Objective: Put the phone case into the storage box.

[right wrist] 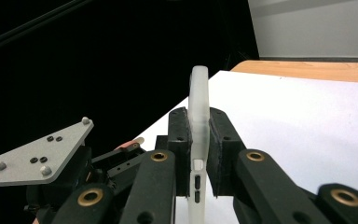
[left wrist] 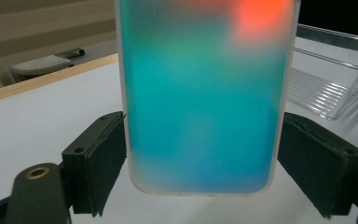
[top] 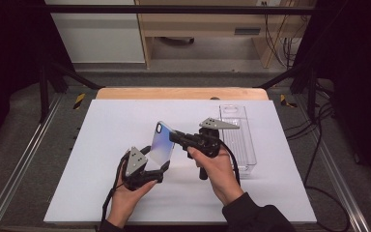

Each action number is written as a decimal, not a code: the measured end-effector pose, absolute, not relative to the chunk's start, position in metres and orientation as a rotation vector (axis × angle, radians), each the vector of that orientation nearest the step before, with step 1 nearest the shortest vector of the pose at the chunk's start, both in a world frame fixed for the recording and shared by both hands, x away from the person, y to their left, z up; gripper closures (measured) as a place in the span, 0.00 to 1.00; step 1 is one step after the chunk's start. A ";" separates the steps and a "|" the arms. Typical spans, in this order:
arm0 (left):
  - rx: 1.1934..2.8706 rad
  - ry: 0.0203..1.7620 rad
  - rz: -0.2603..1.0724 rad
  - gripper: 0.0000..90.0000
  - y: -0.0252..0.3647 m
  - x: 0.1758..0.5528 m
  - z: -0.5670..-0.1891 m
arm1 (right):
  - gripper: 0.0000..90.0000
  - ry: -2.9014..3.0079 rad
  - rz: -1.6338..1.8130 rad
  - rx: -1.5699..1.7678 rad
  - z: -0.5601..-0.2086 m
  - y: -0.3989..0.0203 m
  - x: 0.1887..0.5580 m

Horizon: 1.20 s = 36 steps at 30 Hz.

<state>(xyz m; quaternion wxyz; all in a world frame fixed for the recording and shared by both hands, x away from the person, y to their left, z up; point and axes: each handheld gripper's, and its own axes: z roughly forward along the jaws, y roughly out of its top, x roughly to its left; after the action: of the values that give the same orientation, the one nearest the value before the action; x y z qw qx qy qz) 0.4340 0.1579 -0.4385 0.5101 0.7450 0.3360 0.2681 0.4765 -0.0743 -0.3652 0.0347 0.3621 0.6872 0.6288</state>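
So both tongs have the phone case point(top: 163, 144) up off the tabletop point(top: 101, 159) right now, middle of the high view, tilted with its camera cutout toward the top. Nearest the bottom of the frame, the left tongs point(top: 150, 159) are spread wide around the case's bottom end, and in the left gripper view the case point(left wrist: 200, 93) sits between the two pads with what looks like thin gaps either side, so I'd call that cradling more than a hard pinch. A bit higher up, the right tongs point(top: 173, 136) are clamped on the case's long edge near the top, and the right gripper view shows the pads pressed flat against both faces of the case point(right wrist: 198, 135), side buttons just below them. Further back, right of centre, there's a clear tray point(top: 239, 140) lying on the tabletop, apart from the case. My guess: pickup is done, the case is mid hand-off or getting reoriented, and dropping it in the tray is probably what's left.
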 end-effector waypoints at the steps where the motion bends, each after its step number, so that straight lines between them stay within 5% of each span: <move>1: 1.789 0.812 0.641 0.18 0.158 0.434 -0.439 | 0.90 2.111 1.937 1.102 -0.365 -0.074 0.476; 36: 1.641 0.890 0.662 0.04 0.206 0.429 -0.438 | 0.90 2.112 1.766 0.934 -0.367 -0.092 0.507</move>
<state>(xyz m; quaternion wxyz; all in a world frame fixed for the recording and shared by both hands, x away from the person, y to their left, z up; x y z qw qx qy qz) 0.4292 0.2060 -0.4382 0.5486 0.6928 0.3756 0.2793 0.5071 -0.0916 -0.3671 0.1169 0.3192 0.7216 0.6031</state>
